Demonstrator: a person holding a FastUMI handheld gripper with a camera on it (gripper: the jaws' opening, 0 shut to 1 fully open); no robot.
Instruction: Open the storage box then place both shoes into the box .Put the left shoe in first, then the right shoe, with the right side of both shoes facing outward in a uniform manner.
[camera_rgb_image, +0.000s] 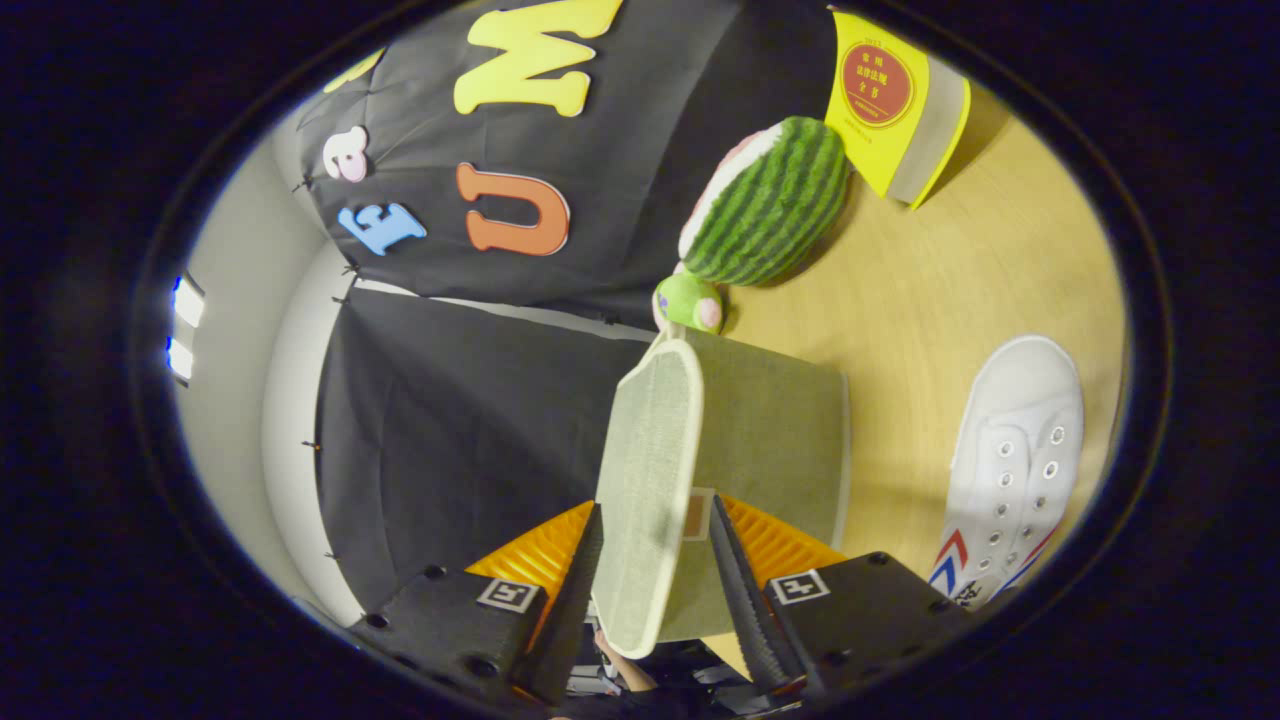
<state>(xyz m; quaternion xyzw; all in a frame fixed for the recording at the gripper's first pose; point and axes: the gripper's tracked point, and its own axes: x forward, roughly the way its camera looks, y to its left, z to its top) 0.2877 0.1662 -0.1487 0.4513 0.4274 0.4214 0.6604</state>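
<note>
The storage box (775, 430) is grey-green fabric with cream trim and stands on the wooden table (930, 290). Its lid (650, 450) is swung up off the box and lies between my fingers. My gripper (656, 508), rolled onto its side, is shut on the lid's front edge, one finger on the cream rim and the other by the small pull tab (697, 515). A white canvas shoe (1015, 460) with red and blue stripes lies on the table beside the box, apart from it. The inside of the box is hidden behind the lid.
Beyond the box sit a small green plush toy (690, 302), a watermelon-slice plush (770, 200) and a yellow book (895, 100) standing upright. The booth's black cloth wall (450, 430) closes off the far side.
</note>
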